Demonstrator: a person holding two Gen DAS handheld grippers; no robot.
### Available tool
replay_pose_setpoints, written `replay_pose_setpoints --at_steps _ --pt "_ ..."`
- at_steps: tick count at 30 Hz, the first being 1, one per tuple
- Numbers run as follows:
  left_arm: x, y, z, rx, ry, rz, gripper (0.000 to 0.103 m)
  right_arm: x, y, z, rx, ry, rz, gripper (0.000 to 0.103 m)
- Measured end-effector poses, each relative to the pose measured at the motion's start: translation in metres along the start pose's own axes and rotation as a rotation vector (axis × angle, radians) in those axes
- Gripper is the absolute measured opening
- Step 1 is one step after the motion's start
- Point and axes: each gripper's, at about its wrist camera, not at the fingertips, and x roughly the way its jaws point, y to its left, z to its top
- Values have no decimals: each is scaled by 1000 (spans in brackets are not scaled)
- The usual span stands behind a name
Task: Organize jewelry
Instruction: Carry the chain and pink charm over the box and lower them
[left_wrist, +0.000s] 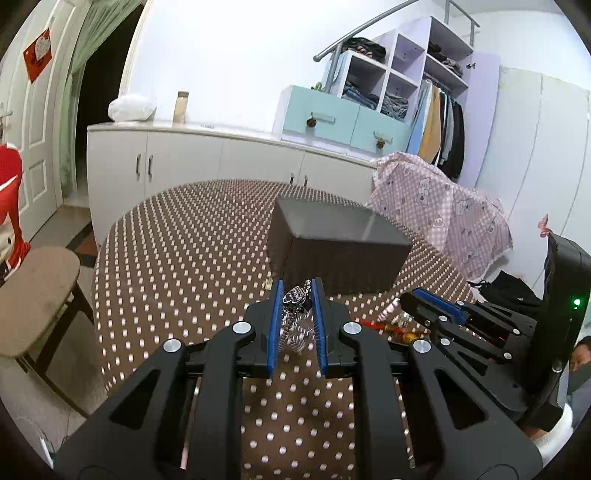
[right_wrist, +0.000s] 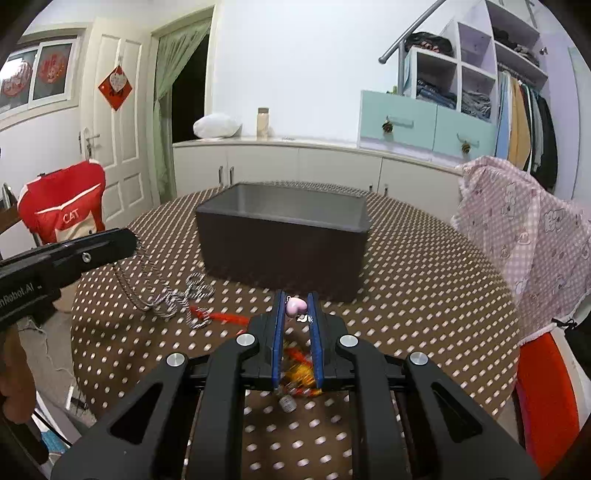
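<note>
- On the round table with its brown dotted cloth (right_wrist: 424, 280), we see a dark open box (right_wrist: 282, 236) standing near the middle, its empty grey inside showing in the right wrist view.
- We find the left gripper (left_wrist: 297, 295) clenched on a silver chain (left_wrist: 293, 314); a dark heart-shaped charm (left_wrist: 294, 296) sits between the blue pads near the tips, and the chain hangs down between the fingers.
- In the right wrist view the same chain (right_wrist: 162, 295) droops in loops from the tip of the left gripper (right_wrist: 131, 240) down to the cloth, left of the box.
- We see the right gripper (right_wrist: 296, 306) clamped on a small pink heart bead (right_wrist: 295, 306) at its fingertips, just in front of the near wall of the box.
- Below that bead a red and yellow piece of jewelry (right_wrist: 301, 373) hangs blurred between the fingers, with a small silver bell (right_wrist: 287, 403) at its low end; we cannot tell whether it touches the cloth.
- A red strand (right_wrist: 218, 316) lies on the cloth between the chain and the right gripper.
- In the left wrist view the right gripper (left_wrist: 410, 301) reaches in from the right, beside the box.
- Behind the table a pink checked cloth (right_wrist: 524, 229) drapes over a chair.
</note>
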Motion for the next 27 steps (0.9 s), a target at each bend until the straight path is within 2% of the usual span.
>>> replay_pose_setpoints --at_steps 10,14,25,27 --pt "-4 -15 37 60 -90 0 16 -7 -23 34 0 -93 -25 11" --pt "-1 -17 53 39 -99 -52 16 -7 -30 47 -3 -125 -27 11" --pt "1 -29 98 49 -153 -61 16 -10 -45 84 -16 -201 -32 11" --pt "-1 -33 107 46 -169 -81 16 -12 -48 90 -20 -218 -33 11"
